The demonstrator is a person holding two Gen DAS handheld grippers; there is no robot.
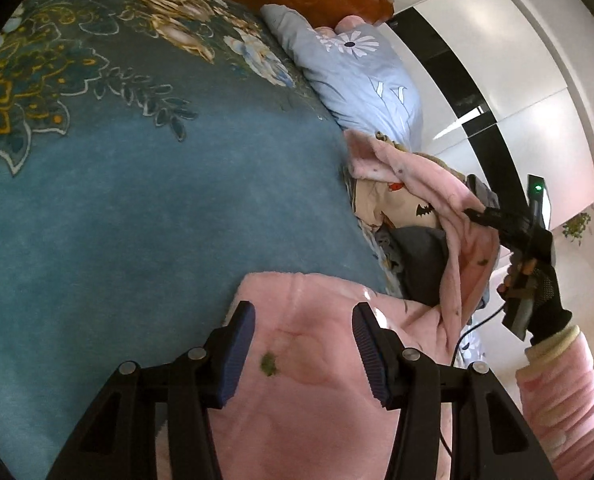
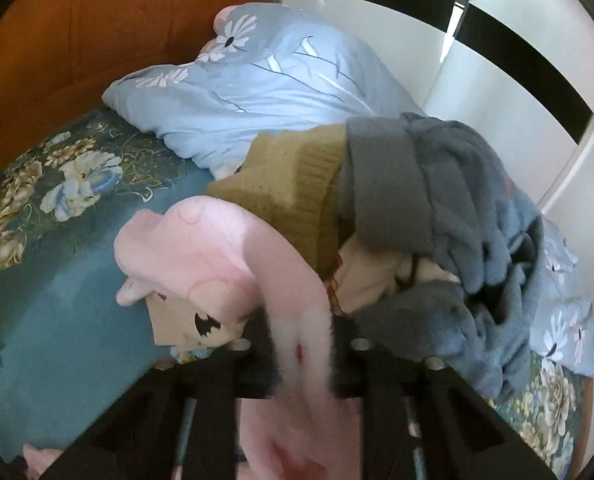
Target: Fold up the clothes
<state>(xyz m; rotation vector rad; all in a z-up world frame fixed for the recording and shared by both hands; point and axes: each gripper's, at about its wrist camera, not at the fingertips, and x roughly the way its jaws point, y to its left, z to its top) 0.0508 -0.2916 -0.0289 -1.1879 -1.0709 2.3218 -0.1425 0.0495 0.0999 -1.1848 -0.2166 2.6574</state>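
Right gripper [image 2: 303, 344] clamps the pink fleece garment [image 1: 297, 360], lifting one edge off the clothes pile [image 2: 417, 216]. Left gripper [image 1: 303, 354] hovers spread over the part on the blue blanket [image 1: 137, 200]. Pinch a matching edge and keep it taut.

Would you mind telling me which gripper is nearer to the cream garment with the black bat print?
Right. The right gripper, shut on the pink fleece garment, hangs just beside the bat-print garment; the left gripper sits open over the pink fleece, farther away.
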